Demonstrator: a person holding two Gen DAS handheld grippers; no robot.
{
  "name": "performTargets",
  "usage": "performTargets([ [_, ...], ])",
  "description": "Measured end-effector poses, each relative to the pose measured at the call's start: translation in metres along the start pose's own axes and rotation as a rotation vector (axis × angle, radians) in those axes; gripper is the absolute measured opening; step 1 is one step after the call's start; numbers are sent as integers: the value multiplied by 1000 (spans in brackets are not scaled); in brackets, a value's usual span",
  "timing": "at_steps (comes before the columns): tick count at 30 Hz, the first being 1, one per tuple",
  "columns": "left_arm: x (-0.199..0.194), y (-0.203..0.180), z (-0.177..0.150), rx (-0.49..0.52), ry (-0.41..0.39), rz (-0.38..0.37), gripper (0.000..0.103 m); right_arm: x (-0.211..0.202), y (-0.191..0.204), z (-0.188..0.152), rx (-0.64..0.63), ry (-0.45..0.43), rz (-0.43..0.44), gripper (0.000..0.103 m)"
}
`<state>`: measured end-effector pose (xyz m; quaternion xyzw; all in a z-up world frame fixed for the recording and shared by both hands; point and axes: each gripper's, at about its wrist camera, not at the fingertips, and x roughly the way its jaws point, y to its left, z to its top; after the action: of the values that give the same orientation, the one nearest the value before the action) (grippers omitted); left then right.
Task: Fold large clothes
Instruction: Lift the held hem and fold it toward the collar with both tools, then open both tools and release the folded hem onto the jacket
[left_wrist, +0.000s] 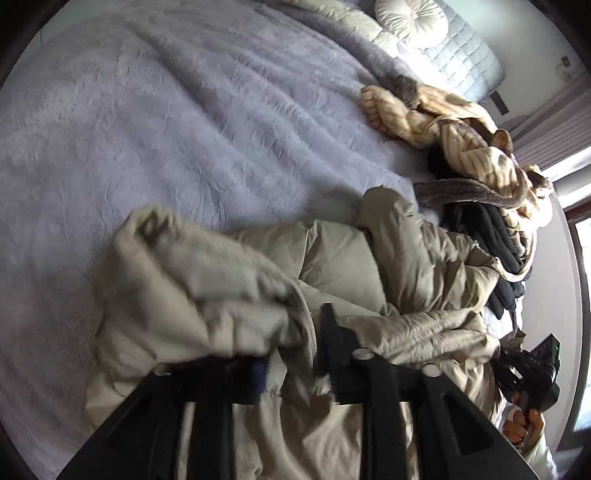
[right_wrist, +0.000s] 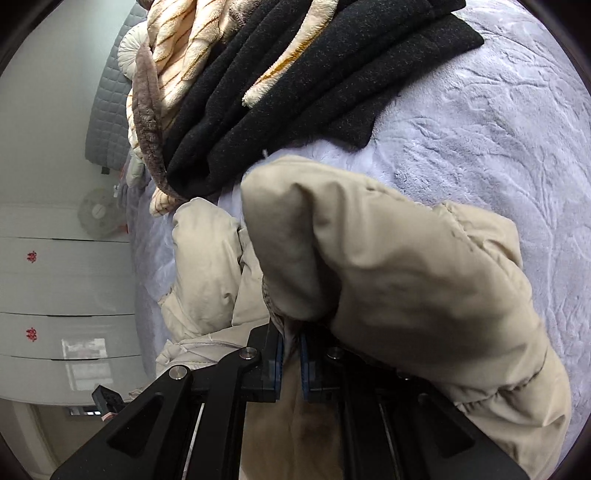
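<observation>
A beige puffer jacket (left_wrist: 332, 258) lies bunched on the lilac bedspread (left_wrist: 166, 129). My left gripper (left_wrist: 291, 369) is shut on a fold of the jacket near its ribbed hem, with fabric draped over the left finger. My right gripper (right_wrist: 291, 365) is shut on another edge of the same jacket (right_wrist: 388, 266), whose padded bulk rises over the right finger. The right gripper also shows at the far right of the left wrist view (left_wrist: 532, 373), held by a hand.
A pile of folded clothes sits beside the jacket: dark fleece garments (right_wrist: 314, 85) and a cream striped plush one (left_wrist: 461, 125). A round cushion (left_wrist: 412, 18) and quilted headboard (left_wrist: 469, 62) are at the bed's head. White drawers (right_wrist: 55, 277) stand beside the bed.
</observation>
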<state>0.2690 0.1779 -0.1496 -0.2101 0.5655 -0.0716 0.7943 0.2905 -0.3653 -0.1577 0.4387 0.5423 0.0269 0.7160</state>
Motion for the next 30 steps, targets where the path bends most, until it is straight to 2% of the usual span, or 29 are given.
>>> performTargets([
  [1, -8, 0, 0, 11, -26, 16, 60, -1, 0, 1, -3, 4, -5, 8],
  [2, -17, -1, 0, 24, -63, 38, 76, -1, 1, 1, -7, 6, -9, 8],
  [4, -31, -2, 2, 58, -103, 63, 77, -6, 8, 2, -30, 11, -32, 11],
  [6, -41, -4, 1, 85, -118, 72, 77, -15, 21, 0, -88, 3, -65, 19],
  [7, -46, -6, 1, 100, -131, 73, 77, -24, 29, -2, -128, -9, -81, 26],
  [8, -50, -8, -2, 121, -144, 75, 77, -34, 38, -6, -175, -25, -95, 40],
  [10, -56, -15, -8, 172, -163, 81, 77, -55, 51, -17, -251, -72, -110, 52],
  [12, -53, -25, -17, 245, -159, 77, 59, -66, 62, -29, -326, -84, -143, 48],
  [14, -42, -37, -22, 318, -136, 95, 58, -62, 68, -38, -410, -57, -187, 15],
  [16, -29, -46, -24, 368, -126, 137, 58, -46, 74, -41, -481, -29, -253, 15],
  [18, -12, -46, -18, 386, -134, 199, 58, -36, 73, -36, -529, -41, -332, 15],
  [21, 20, -26, 2, 316, -107, 229, 58, -24, 52, -14, -512, -75, -449, 14],
  [22, 29, -20, 5, 294, -98, 233, 58, -21, 42, -7, -488, -80, -461, 7],
  [25, 52, -12, 12, 278, -99, 253, 58, -19, 15, 14, -408, -128, -503, 6],
  [28, 69, -11, 15, 274, -106, 258, 58, -14, -11, 28, -302, -133, -480, 6],
  [30, 77, -10, 16, 268, -109, 258, 58, -8, -21, 33, -280, -141, -483, 5],
])
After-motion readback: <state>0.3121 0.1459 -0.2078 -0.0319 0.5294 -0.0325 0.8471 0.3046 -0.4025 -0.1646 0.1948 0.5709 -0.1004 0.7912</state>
